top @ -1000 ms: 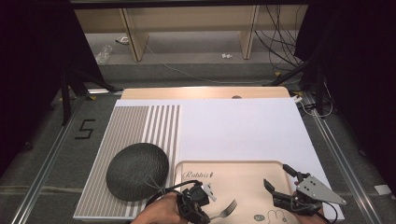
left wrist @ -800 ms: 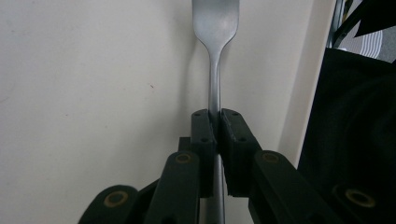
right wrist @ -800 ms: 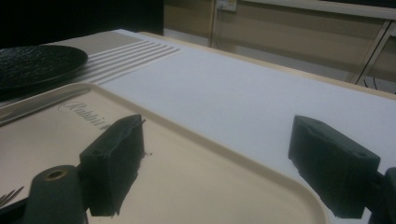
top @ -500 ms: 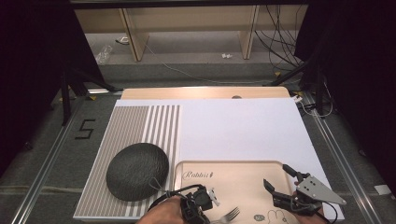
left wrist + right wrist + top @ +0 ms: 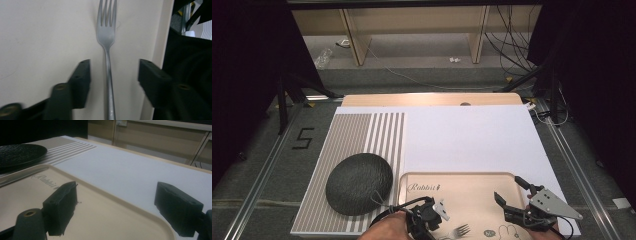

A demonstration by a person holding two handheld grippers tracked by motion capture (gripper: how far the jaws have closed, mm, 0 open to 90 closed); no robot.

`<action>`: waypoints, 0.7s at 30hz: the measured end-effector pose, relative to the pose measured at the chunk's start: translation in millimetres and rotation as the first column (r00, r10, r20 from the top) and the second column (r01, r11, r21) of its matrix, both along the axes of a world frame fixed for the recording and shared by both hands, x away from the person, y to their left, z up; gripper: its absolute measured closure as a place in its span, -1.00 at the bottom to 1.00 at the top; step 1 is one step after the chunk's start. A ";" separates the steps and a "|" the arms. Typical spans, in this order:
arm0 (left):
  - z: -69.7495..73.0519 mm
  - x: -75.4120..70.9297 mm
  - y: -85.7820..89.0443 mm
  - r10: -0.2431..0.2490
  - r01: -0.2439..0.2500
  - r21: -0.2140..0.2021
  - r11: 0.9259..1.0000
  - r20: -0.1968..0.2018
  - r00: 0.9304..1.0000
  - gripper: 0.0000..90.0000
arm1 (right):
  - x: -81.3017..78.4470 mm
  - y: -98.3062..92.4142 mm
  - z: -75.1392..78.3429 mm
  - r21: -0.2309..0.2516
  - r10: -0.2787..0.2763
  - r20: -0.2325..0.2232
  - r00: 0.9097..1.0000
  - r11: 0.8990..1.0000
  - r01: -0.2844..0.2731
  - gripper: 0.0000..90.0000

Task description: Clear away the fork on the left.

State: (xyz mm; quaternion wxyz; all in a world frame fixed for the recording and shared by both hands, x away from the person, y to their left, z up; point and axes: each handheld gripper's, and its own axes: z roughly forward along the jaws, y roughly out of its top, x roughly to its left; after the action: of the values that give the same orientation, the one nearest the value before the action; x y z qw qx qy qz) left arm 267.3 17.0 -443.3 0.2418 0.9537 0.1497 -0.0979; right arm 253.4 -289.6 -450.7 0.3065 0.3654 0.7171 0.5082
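A metal fork (image 5: 107,37) lies flat on the beige tray (image 5: 472,187), tines (image 5: 460,230) toward the tray's middle. My left gripper (image 5: 114,68) straddles its handle; the jaws have just been opening and now stand apart on either side, not touching the fork. In the high view the left gripper (image 5: 433,218) is at the tray's near left, with a hand behind it. My right gripper (image 5: 512,191) hovers over the tray's right end. Its jaws are wide open with nothing between them (image 5: 115,195), low above the tray's rim (image 5: 140,210).
A black round plate (image 5: 358,183) sits on the striped mat (image 5: 362,135) just left of the tray and is seen again as a dark disc (image 5: 20,151). A white sheet (image 5: 472,140) covers the table beyond the tray. Cables and shelf legs stand past the table's far edge.
The left gripper carried the fork a little toward the tray's near edge, then opened its jaws and let it go. The right gripper has kept still.
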 end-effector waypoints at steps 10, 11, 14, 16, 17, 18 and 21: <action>-7.6 -12.4 -9.7 -0.062 0.062 0.000 0.998 0.042 0.997 0.94 | 0.0 0.6 -0.2 0.001 0.003 0.002 1.000 1.000 -0.003 -0.57; -8.8 -13.8 -11.0 -0.065 0.065 -0.002 0.998 0.047 0.997 0.98 | 0.0 0.7 -0.4 0.001 0.002 0.002 1.000 1.000 -0.002 -0.57; -13.1 -16.6 -13.9 -0.081 0.081 0.005 0.997 0.053 0.995 0.98 | -0.1 0.7 -0.2 0.001 0.003 0.003 1.000 1.000 -0.003 -0.57; -16.5 -16.4 -14.9 -0.077 0.077 0.010 0.997 0.059 0.995 0.99 | -0.2 0.8 -0.4 0.001 0.002 0.002 1.000 1.000 -0.002 -0.57; -17.6 -16.2 -15.1 -0.078 0.078 0.014 0.997 0.058 0.995 0.98 | -0.4 0.7 -0.2 0.000 0.003 0.000 1.000 1.000 -0.003 -0.57; -19.3 -15.9 -15.3 -0.075 0.074 0.018 0.997 0.062 0.995 0.98 | -0.4 0.7 -0.1 0.001 0.003 0.001 1.000 1.000 -0.003 -0.57; -21.6 -15.1 -15.6 -0.071 0.069 0.019 0.997 0.068 0.995 0.99 | -0.5 0.8 -0.2 0.001 0.004 0.001 1.000 1.000 -0.004 -0.57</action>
State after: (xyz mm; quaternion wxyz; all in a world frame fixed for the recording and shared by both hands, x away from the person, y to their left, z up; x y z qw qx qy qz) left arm 252.3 1.4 -464.9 0.2350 0.9632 0.1087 -0.0724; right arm 252.9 -288.8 -450.9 0.3057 0.3641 0.7172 0.5094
